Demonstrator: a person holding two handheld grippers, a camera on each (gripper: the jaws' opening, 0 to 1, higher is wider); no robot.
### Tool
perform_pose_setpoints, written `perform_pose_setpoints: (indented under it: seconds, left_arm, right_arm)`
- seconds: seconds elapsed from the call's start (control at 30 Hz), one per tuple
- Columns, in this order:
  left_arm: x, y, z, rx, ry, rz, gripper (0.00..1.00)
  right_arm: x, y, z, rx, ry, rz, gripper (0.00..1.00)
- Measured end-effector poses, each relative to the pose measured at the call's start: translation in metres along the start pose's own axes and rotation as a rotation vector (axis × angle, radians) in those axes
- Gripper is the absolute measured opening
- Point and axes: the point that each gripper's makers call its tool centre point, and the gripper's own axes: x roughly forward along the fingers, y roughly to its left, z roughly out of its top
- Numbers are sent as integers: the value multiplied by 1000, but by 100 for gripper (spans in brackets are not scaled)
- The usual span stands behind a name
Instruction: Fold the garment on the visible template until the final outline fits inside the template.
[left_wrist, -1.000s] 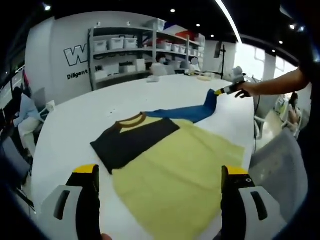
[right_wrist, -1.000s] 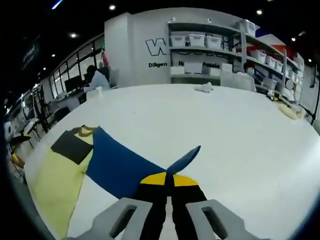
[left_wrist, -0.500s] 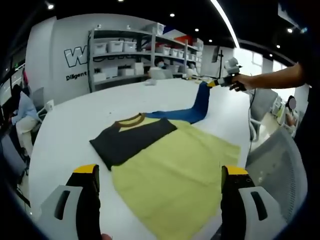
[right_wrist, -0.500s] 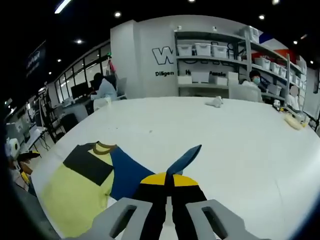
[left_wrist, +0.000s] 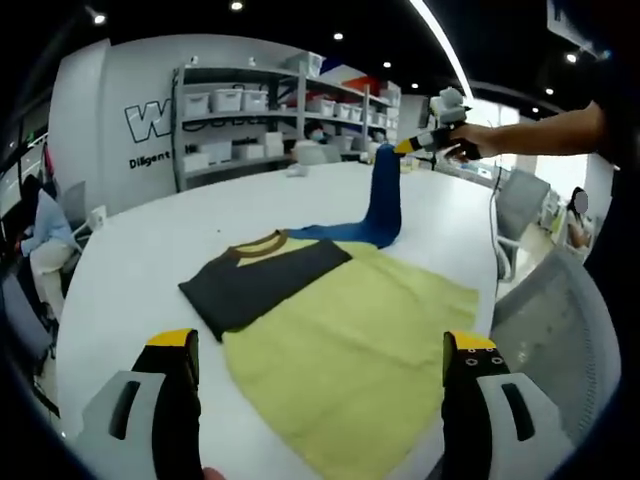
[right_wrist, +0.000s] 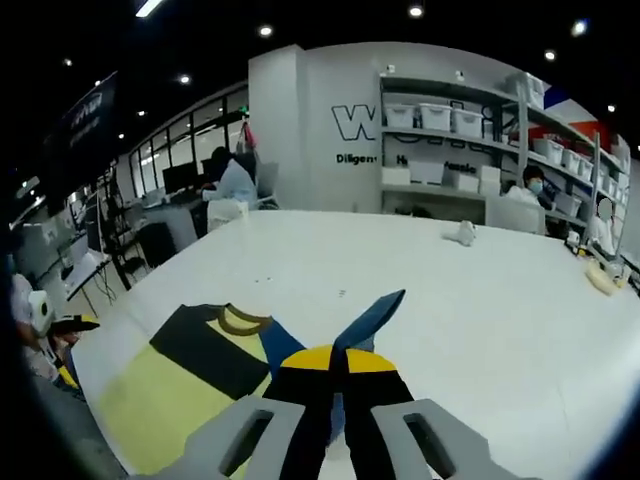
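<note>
I am looking at the white table (left_wrist: 150, 250) with the shirt (left_wrist: 340, 330) lying flat on it, collar (left_wrist: 258, 242) pointing toward the shelves, long axis running from collar to hem toward my left gripper (left_wrist: 318, 400). That gripper is hovering just short of the hem, its 2 jaws spread wide and grasping nothing. The blue sleeve (left_wrist: 382, 200) is rising off the shirt's far side, its axis near upright. My right gripper (right_wrist: 335, 385) is clenching the sleeve's cuff (right_wrist: 368, 318), so it is the nearer one for the fold inward across the body.
</note>
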Motion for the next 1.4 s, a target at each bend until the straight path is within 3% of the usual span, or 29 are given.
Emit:
perform_pose_setpoints:
  seconds: [0.47,0.87,1.4]
  left_arm:
    - [-9,3,-8,6,-12,17,99]
    - [-22,5,-16,-9,-22,35,99]
    - [-39,14,-27,-52,-38,69,99]
  right_arm:
    - [23,63,43,-61,-40,93,0]
    - [38,107,70,-98,-54,152,0]
    - [73,164,76,-123,-31,234,0]
